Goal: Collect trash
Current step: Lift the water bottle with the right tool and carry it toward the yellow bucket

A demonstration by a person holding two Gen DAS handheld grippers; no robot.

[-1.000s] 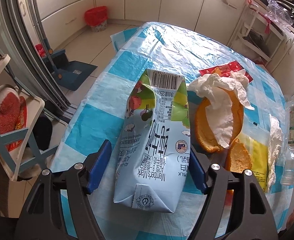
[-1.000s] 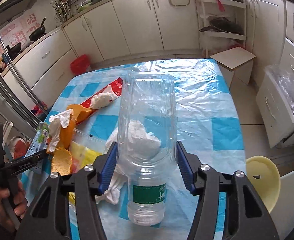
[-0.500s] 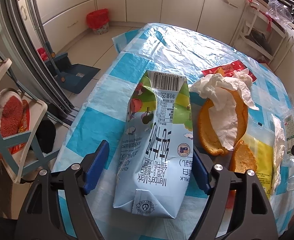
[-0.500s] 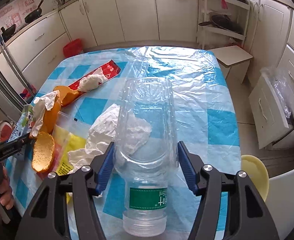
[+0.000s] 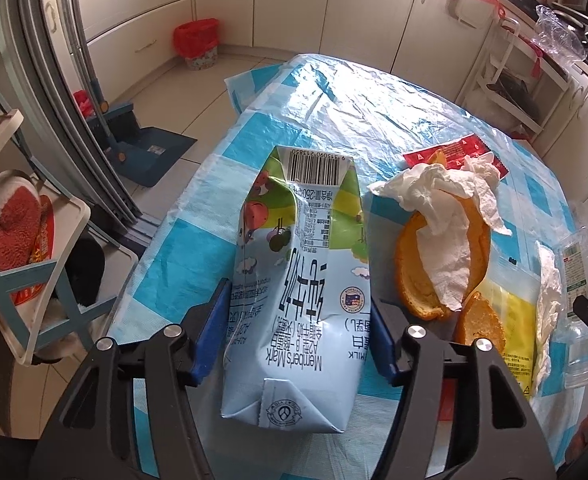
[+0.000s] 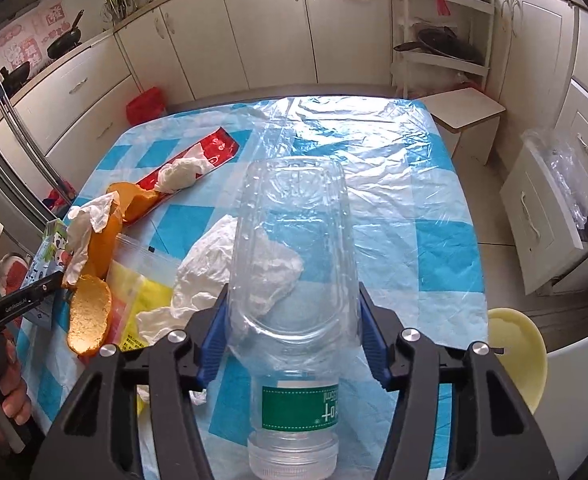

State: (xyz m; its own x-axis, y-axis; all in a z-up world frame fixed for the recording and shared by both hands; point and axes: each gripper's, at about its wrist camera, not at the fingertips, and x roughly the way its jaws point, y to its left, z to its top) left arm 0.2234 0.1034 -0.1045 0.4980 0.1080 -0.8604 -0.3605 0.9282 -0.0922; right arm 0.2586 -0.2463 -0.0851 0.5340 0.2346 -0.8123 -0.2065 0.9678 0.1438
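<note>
Left gripper (image 5: 300, 328) jaws closing, blue pads against the crumpled light-blue milk carton (image 5: 298, 292). Right gripper (image 6: 291, 334) closing on the clear crushed plastic bottle (image 6: 294, 280) with its green label. Both lie on the blue-and-white checked plastic tablecloth (image 6: 414, 184). Beside the carton: orange peel (image 5: 442, 272) under white tissue (image 5: 450, 216). Cream kitchen cabinets (image 6: 261, 28) beyond.
</note>
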